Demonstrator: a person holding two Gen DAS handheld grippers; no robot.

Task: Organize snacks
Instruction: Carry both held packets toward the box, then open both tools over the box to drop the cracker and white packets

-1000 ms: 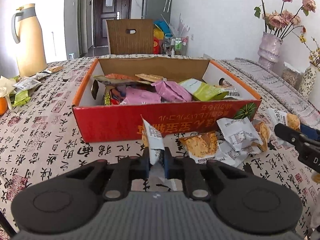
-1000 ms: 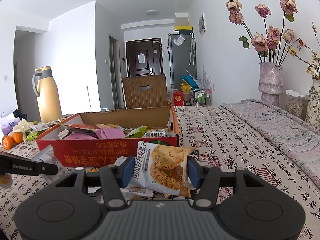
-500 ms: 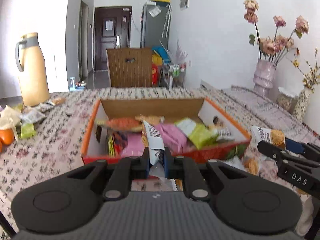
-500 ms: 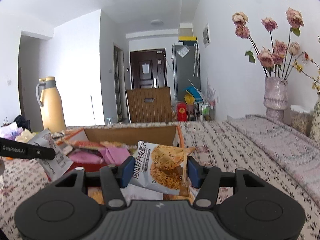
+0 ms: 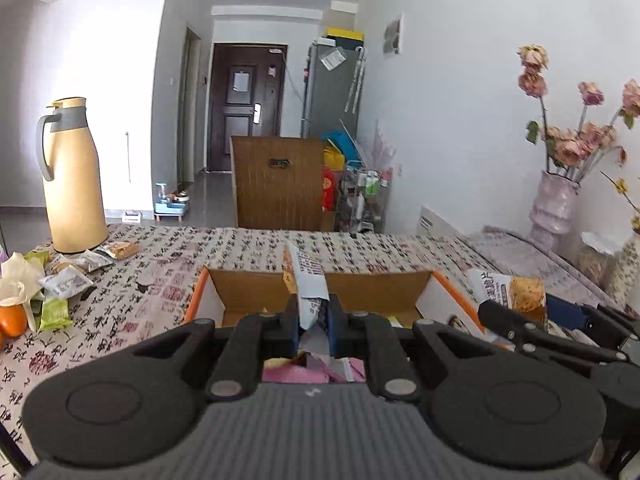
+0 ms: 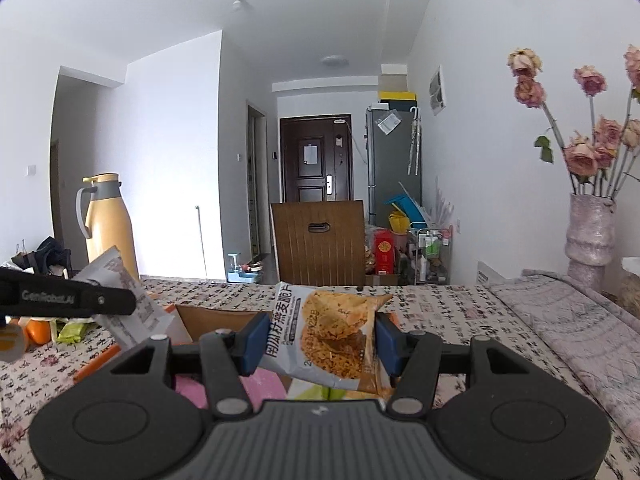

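Note:
My left gripper is shut on a white snack packet, held edge-on above the open orange-rimmed cardboard box. My right gripper is shut on a white oat-crisp packet and holds it over the same box. Pink packets lie inside the box under the fingers. The right gripper with its packet shows at the right of the left wrist view. The left gripper's finger and its packet show at the left of the right wrist view.
A yellow thermos stands at the table's far left, with loose snack packets and an orange near it. A vase of dried roses stands at the right. A wooden chair back is behind the table.
Both grippers have risen and moved forward over the box with their packets. The box's red front and the loose packets before it have dropped out of view.

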